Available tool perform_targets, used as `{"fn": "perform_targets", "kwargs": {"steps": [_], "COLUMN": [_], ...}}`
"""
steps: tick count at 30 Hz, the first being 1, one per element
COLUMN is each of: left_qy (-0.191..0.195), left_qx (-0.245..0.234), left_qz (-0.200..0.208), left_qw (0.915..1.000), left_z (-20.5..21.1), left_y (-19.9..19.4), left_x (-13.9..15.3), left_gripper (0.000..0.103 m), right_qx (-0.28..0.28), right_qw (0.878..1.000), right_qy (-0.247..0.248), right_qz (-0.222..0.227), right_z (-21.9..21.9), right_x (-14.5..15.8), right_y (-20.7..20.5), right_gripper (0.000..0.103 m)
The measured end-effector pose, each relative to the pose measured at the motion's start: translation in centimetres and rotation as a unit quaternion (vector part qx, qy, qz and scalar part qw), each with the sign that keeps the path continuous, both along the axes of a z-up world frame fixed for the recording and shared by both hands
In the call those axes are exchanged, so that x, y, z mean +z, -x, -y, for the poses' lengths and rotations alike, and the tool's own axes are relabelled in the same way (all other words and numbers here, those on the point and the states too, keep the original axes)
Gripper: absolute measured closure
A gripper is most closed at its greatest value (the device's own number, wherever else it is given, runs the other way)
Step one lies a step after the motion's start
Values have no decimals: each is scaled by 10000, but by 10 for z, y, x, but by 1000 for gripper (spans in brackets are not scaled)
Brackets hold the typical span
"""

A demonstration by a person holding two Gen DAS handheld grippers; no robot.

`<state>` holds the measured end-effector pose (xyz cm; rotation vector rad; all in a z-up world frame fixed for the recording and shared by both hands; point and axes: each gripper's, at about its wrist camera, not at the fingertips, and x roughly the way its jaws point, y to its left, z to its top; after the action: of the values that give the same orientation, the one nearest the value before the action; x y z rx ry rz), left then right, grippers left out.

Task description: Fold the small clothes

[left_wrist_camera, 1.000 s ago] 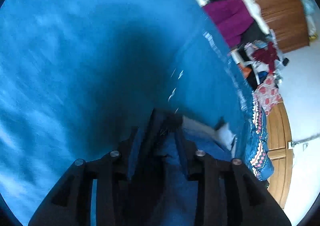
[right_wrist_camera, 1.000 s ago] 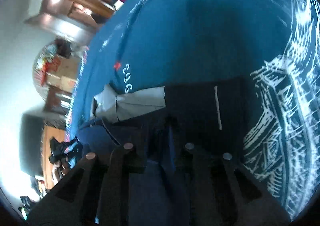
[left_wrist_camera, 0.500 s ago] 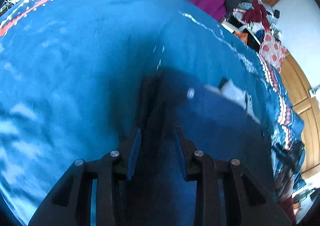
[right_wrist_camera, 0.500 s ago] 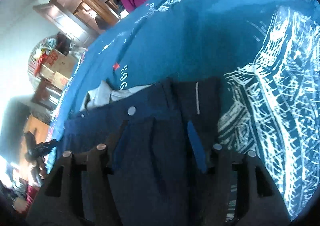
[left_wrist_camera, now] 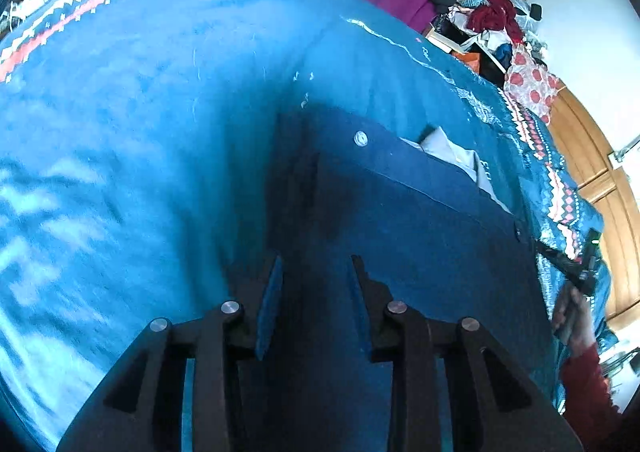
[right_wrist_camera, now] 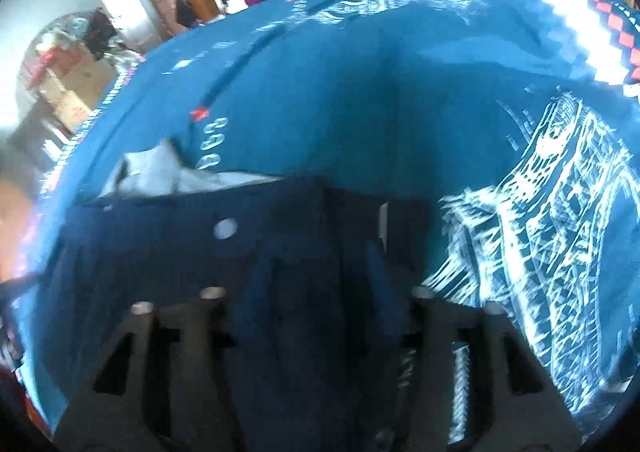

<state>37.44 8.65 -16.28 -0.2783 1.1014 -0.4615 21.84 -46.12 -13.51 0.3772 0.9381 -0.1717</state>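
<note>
Folding: navy shorts lay on blue bedspread.
Left gripper: jaws parted, empty.
Right gripper: jaws just widened, empty.
Risk: released fold might spring open; stiff waistband.

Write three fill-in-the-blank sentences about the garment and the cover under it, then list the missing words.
1. The dark blue garment lies on a ____ patterned blanket.
2. A round silver ____ sits near the garment's top edge.
3. The pale lining showing at the garment's top edge is ____.

Missing words: blue; button; grey
</note>
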Motion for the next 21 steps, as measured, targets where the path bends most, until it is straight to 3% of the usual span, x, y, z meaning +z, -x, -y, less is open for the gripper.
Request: {"fn": "perform_targets", "kwargs": {"steps": [3, 6, 8, 10, 15, 19, 21], "left_qy": [69, 142, 155, 134, 102, 179, 205], "left_qx": [132, 254, 302, 294, 253, 273, 281], "left_qz": [-127, -228, -261, -238, -212, -239, -227], "left_qw": [9998, 9993, 9991, 9992, 9994, 9992, 9991], "left_z": [-1, -5, -4, -3, -4, -6, -6], "left_y": [0, 4, 6, 8, 15, 22, 25], "left_x": [-9, -20, -24, -24, -22, -23, -23], "left_gripper": [70, 70, 70, 70, 70, 70, 70], "right_qx": [-21, -19, -63, -150, -445, -312, -216], "right_qw": [9991, 9991, 9990, 9989, 9974, 9926, 9934], "right_qy": [-1, 18, -39, -154, -457, -1171, -1121], "right_qz": [-427, -429, -434, -417, -327, -10, 91], "right_z": [4, 5, 6, 9, 35, 44, 42], "right_x": [-22, -27, -29, -30, -33, -32, -28], "right_y": [-9, -6, -4, -2, 31, 42, 39], "right_gripper": [49, 50, 65, 102, 103, 103, 103]}}
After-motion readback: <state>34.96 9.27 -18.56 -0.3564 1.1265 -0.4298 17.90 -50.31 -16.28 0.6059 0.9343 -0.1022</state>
